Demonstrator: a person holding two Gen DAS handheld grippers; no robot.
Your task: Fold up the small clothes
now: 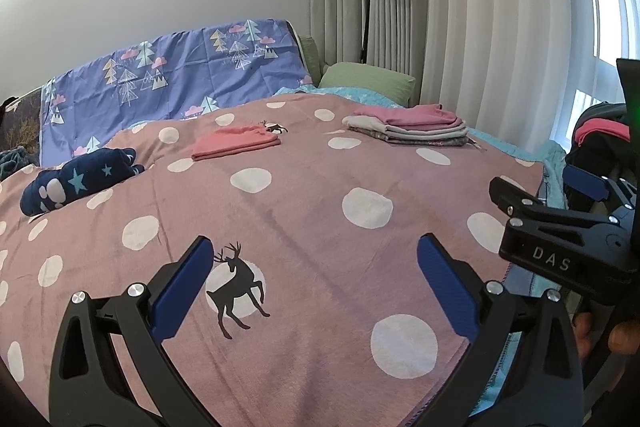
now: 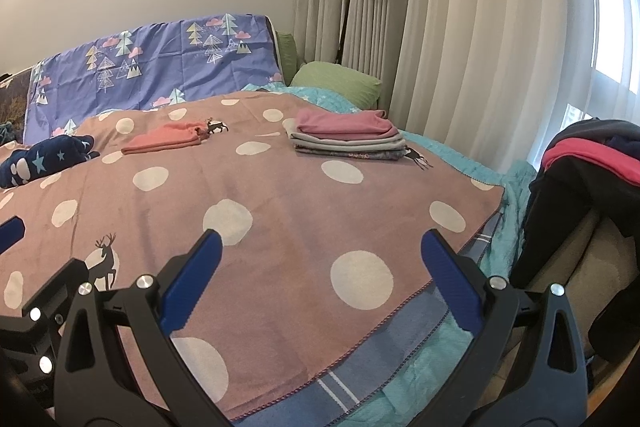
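Left wrist view: spread, empty left claw (image 1: 314, 283), folded pink garment (image 1: 236, 145) well beyond it.

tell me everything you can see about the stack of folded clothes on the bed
The stack of folded clothes sits toward the far right of the pink polka-dot blanket, in front of a green pillow. It holds several flat folded layers of soft fabric: a pink piece on top, grey ones beneath, a patterned greyish one at the bottom. Edges are roughly aligned. Neither gripper touches it; a lone folded salmon garment lies apart to its left.
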